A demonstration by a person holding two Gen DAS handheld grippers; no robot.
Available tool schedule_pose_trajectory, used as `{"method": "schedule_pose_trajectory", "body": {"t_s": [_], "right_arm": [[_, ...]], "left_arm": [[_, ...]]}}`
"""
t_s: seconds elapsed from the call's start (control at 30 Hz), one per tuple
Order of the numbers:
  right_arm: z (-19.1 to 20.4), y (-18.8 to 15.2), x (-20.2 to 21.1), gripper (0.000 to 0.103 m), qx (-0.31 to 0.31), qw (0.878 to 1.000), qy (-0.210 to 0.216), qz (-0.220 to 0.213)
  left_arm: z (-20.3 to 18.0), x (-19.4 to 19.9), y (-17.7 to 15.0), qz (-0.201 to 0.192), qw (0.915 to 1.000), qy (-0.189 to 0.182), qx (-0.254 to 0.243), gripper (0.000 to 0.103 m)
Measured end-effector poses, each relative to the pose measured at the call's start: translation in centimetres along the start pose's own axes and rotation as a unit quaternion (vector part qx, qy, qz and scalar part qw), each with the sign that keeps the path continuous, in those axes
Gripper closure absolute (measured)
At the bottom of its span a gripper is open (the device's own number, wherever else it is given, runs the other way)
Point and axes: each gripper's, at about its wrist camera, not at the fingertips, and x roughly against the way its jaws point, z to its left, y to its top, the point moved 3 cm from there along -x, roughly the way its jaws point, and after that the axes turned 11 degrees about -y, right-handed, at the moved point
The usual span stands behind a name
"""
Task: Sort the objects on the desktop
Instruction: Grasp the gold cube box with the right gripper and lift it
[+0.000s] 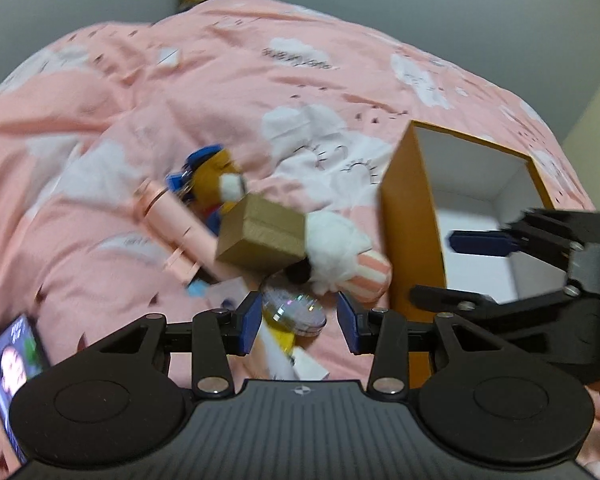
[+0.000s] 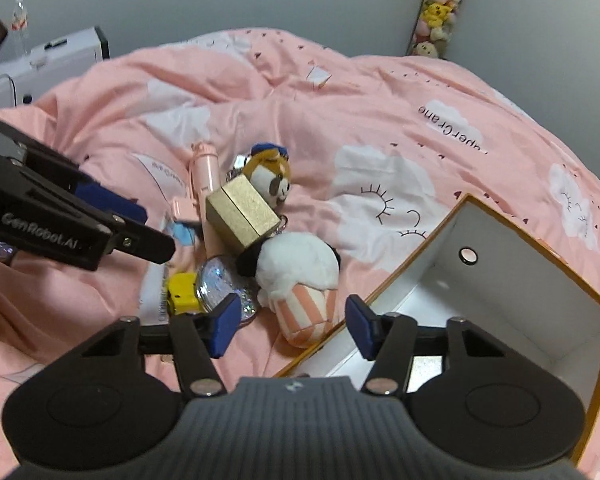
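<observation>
Both grippers hover over the pink bed (image 2: 380,92): left gripper (image 1: 299,326) has jaws spread, nothing between them, above the glittery disc (image 1: 296,308); right gripper (image 2: 292,326) is spread and empty too, near the popcorn plush (image 2: 300,280). The gold box (image 2: 240,216) leans on the heap, and the orange box (image 2: 496,276) sits open on the right
</observation>
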Motion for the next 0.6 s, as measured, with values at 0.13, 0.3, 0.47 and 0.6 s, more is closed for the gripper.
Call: {"method": "schedule_pose_trajectory", "body": {"t_s": [0.13, 0.3, 0.47, 0.6], "right_arm": [[0.3, 0.9, -1.3, 0.048, 0.026, 1.000, 0.010, 0.001], [1.5, 3.2, -3.2, 0.047, 0.075, 0.996, 0.032, -0.021], [3.6, 5.2, -5.6, 0.039, 0.149, 0.986, 0.071, -0.036], [5.3, 6.0, -7.5, 0.039, 0.206, 0.974, 0.076, -0.048]], "left_arm": [[0.1, -0.9, 1.0, -0.005, 0.9994, 0.020, -0.027, 0.056], [1.7, -1.5, 2.0, 0.001, 0.9993, 0.031, -0.018, 0.056], [3.9, -2.2, 2.0, 0.021, 0.9986, 0.047, 0.009, 0.058], [5.3, -2.8, 1.8, 0.038, 0.9965, 0.071, 0.021, 0.059]]}}
